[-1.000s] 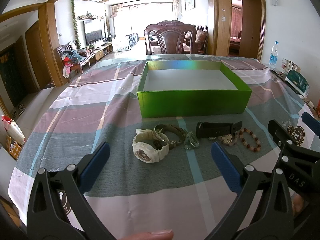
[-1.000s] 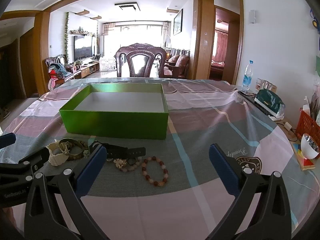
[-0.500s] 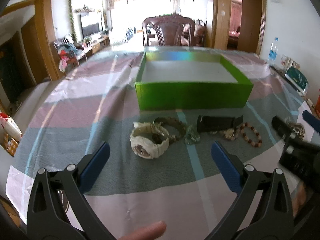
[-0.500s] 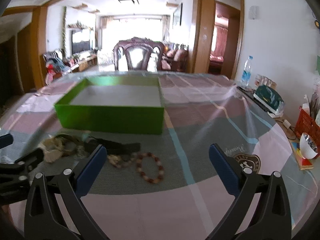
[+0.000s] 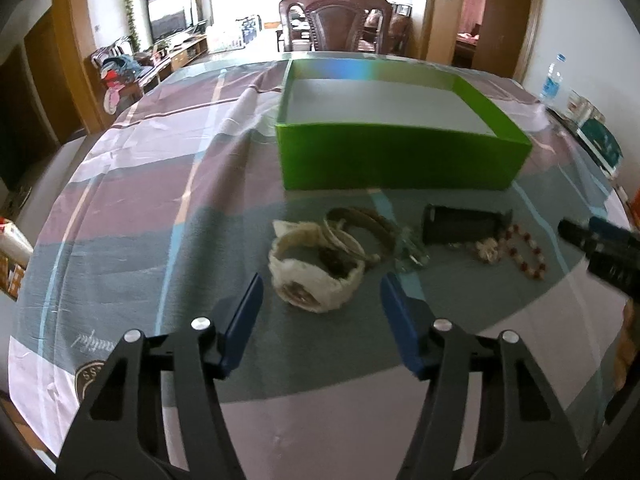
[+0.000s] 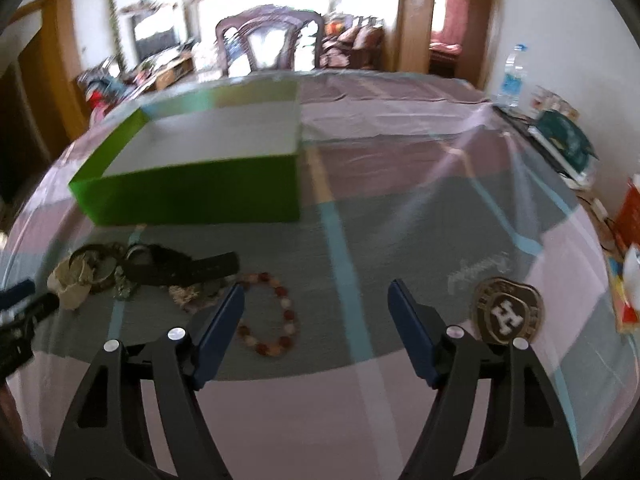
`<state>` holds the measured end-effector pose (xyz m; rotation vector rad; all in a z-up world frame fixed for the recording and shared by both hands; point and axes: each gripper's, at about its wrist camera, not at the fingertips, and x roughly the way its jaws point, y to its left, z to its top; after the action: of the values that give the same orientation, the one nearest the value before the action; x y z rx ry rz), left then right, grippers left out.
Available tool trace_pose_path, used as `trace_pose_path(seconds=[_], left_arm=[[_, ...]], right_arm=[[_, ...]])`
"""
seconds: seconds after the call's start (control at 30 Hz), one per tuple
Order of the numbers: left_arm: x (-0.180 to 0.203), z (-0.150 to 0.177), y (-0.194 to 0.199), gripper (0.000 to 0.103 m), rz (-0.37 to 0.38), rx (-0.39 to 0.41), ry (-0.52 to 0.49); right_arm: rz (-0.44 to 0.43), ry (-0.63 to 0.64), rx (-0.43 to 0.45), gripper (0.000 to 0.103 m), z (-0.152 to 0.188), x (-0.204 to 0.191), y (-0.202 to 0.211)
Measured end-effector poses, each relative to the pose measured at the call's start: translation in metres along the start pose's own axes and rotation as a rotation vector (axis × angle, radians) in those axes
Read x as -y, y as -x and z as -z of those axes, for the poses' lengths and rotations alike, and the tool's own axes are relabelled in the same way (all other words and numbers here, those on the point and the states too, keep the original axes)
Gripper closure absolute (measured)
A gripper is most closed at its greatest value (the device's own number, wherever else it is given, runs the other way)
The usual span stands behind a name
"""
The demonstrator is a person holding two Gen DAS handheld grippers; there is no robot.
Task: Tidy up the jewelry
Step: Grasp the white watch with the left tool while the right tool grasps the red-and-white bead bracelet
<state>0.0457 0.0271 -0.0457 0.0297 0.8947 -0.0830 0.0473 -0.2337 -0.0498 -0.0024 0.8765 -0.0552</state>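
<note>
Green box (image 5: 400, 160) on my worktop (image 5: 132, 208), jewelry lined up in front of it.
My left hand-held gripper (image 5: 322, 300) has just been closing, released, white watch (image 5: 316, 272) just beyond its tips. My right hand-held gripper (image 6: 316, 312) has just been closing too, grasping nothing, bead bracelet (image 6: 272, 316) beside its left pad.

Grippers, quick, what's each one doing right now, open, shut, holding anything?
Left gripper: open, empty, jaws just been closing, white watch ahead.
Right gripper: open, empty, jaws just been closing, bead bracelet beside its left finger.
</note>
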Motion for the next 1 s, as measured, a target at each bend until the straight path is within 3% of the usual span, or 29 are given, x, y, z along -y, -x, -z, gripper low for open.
trace_pose_path(seconds=[0.13, 0.4, 0.53, 0.57, 0.67, 0.7, 0.73, 0.83, 0.93, 1.0], left_arm=[[-0.006, -0.012, -0.010, 0.037, -0.038, -0.028, 0.020], [-0.023, -0.016, -0.035, 0.036, -0.001, -0.134, 0.090], [-0.029, -0.010, -0.041, 0.034, 0.003, -0.164, 0.091], [-0.030, -0.008, -0.043, 0.034, 0.016, -0.178, 0.094], [-0.027, 0.000, -0.040, 0.040, 0.030, -0.192, 0.059], [-0.027, 0.001, -0.039, 0.046, 0.033, -0.191, 0.047], [-0.025, 0.003, -0.037, 0.056, 0.045, -0.190, 0.036], [-0.020, 0.010, -0.029, 0.064, 0.061, -0.200, 0.007], [-0.018, 0.014, -0.021, 0.062, 0.063, -0.192, 0.013], [-0.021, 0.014, -0.021, 0.050, 0.053, -0.187, 0.027]], right_arm=[[0.009, 0.030, -0.033, 0.029, 0.000, -0.005, -0.017], [-0.004, 0.013, -0.139, 0.030, 0.007, 0.004, -0.045], [-0.025, 0.019, -0.141, 0.030, 0.009, -0.001, -0.048], [-0.041, 0.029, -0.135, 0.038, 0.010, -0.004, -0.047], [-0.095, 0.082, -0.128, 0.074, 0.011, -0.016, -0.042], [-0.104, 0.097, -0.127, 0.084, 0.012, -0.020, -0.041], [-0.114, 0.114, -0.126, 0.087, 0.013, -0.025, -0.039], [-0.160, 0.157, -0.130, 0.090, 0.016, -0.032, -0.034], [-0.176, 0.170, -0.131, 0.090, 0.018, -0.034, -0.030], [-0.165, 0.148, -0.137, 0.088, 0.017, -0.029, -0.031]])
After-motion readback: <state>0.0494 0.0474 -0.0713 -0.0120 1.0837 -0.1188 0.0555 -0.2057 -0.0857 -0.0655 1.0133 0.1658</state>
